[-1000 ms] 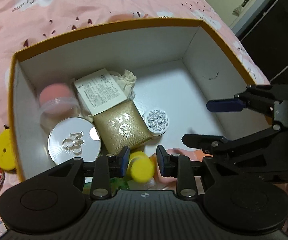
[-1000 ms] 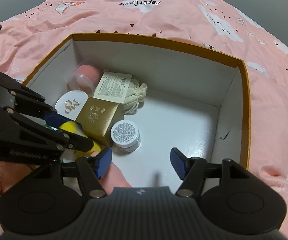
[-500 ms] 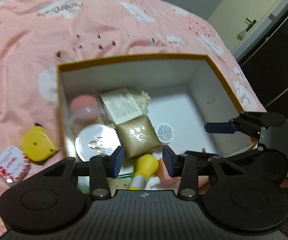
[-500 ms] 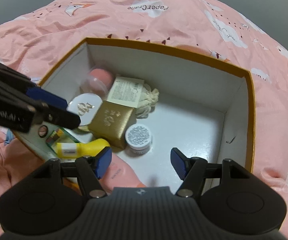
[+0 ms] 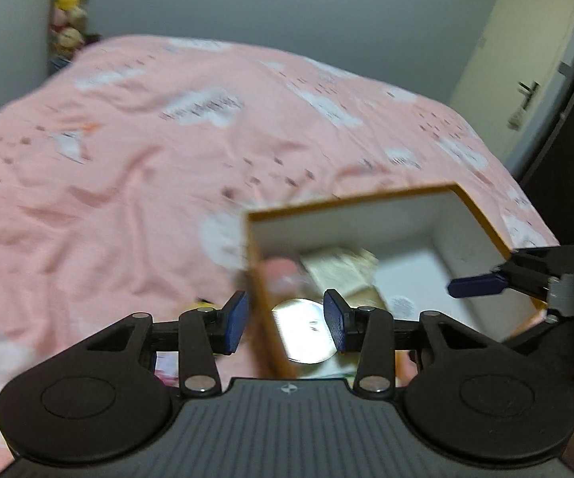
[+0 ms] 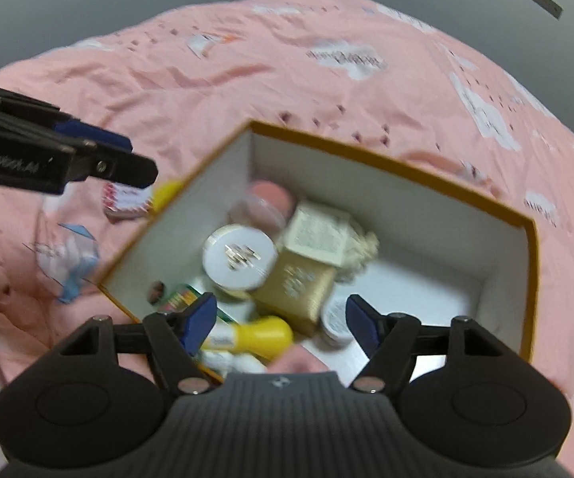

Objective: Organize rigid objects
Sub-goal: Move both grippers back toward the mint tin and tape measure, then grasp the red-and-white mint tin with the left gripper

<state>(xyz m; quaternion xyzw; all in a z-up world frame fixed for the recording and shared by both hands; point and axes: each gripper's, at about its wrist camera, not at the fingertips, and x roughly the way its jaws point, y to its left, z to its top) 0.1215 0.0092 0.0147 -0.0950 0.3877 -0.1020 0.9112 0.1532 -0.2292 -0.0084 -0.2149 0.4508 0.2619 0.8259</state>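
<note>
My left gripper (image 5: 285, 318) and right gripper (image 6: 281, 320), both open and empty, above the box (image 6: 390, 169); the tin (image 6: 125, 201), rigid and light, suits a grip across its rim.

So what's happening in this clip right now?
A person with two handheld grippers is sorting small items into a gold-rimmed box on a pink bedspread. Both grippers, left and right, are open and empty; the right one's fingers have just been opening. A yellow-capped bottle lies inside; a red-and-white tin remains outside.
</note>
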